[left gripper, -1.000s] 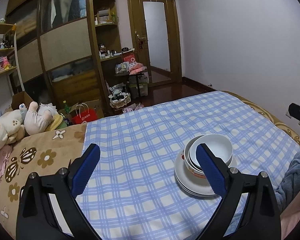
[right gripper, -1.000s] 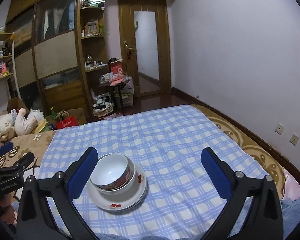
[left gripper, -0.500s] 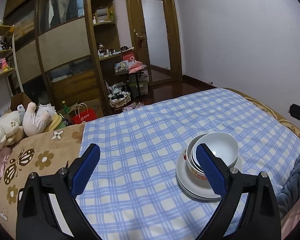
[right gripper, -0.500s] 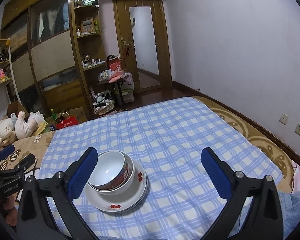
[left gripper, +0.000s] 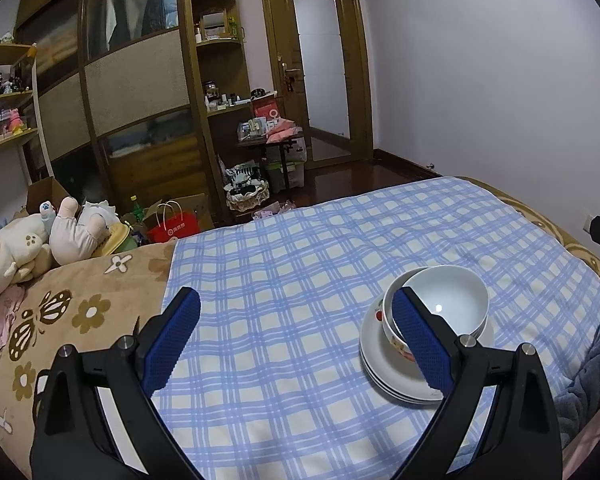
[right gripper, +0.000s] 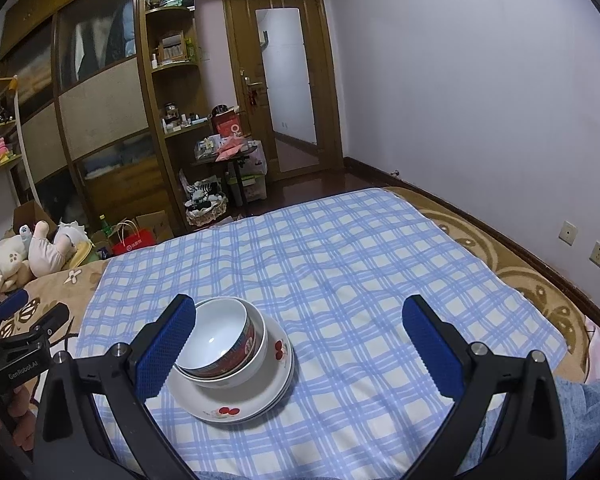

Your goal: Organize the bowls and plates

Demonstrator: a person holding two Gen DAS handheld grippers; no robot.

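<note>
A stack of white plates [left gripper: 384,372] [right gripper: 260,396] with red fruit print lies on the blue checked cloth. Nested bowls [left gripper: 448,304] [right gripper: 220,332] sit on the plates, tilted; the top one is white inside with a dark red band outside. My left gripper [left gripper: 296,336] is open and holds nothing; its right finger [left gripper: 420,344] overlaps the bowls in view. My right gripper [right gripper: 300,344] is open and holds nothing, and its left finger [right gripper: 164,348] stands in front of the bowls. The left gripper's body [right gripper: 24,340] shows at the far left of the right wrist view.
The checked cloth [left gripper: 300,280] covers a bed with a brown flowered blanket [left gripper: 72,312] at the left. Plush toys [left gripper: 28,240] lie at the bed's left edge. A wardrobe, shelves, a cluttered small table [left gripper: 268,140] and a door stand beyond. A blue-clothed leg [right gripper: 580,412] is at lower right.
Both wrist views have shifted slightly, so the stack sits a little lower and closer in them. The dishes have not moved and both grippers stay open.
</note>
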